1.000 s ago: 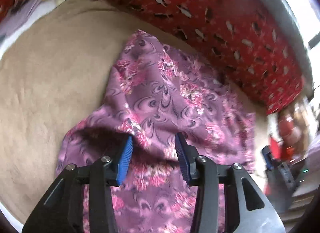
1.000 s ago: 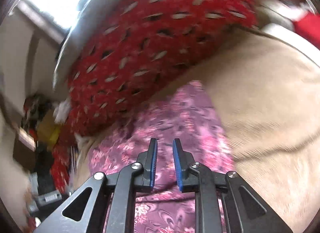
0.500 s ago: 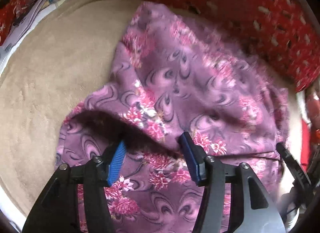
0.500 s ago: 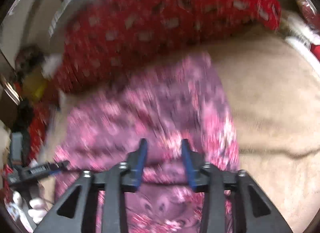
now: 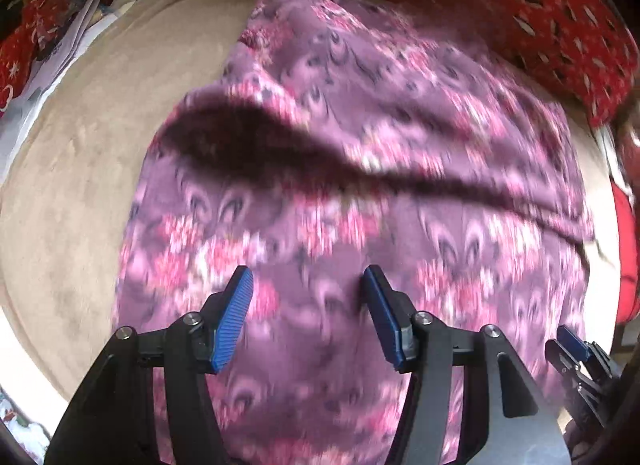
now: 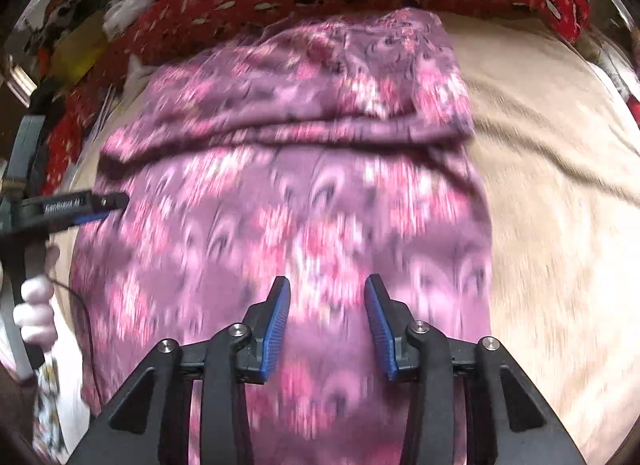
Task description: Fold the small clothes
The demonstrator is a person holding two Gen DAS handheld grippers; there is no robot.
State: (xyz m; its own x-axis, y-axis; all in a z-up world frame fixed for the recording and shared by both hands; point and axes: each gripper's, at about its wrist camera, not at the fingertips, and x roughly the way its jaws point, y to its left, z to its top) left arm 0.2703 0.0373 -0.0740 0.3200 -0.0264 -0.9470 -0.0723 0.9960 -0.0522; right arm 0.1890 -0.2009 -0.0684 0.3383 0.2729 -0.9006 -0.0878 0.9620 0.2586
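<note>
Purple floral cloth garment (image 5: 360, 153) spread below both parted, empty jaw pairs.
Left gripper (image 5: 308, 289) and right gripper (image 6: 326, 297) have just been opening (only the right view shows a hand (image 6: 34, 305)).

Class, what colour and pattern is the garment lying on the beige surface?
The garment is purple with pink flowers and dark swirls, shown best in the right wrist view.
</note>
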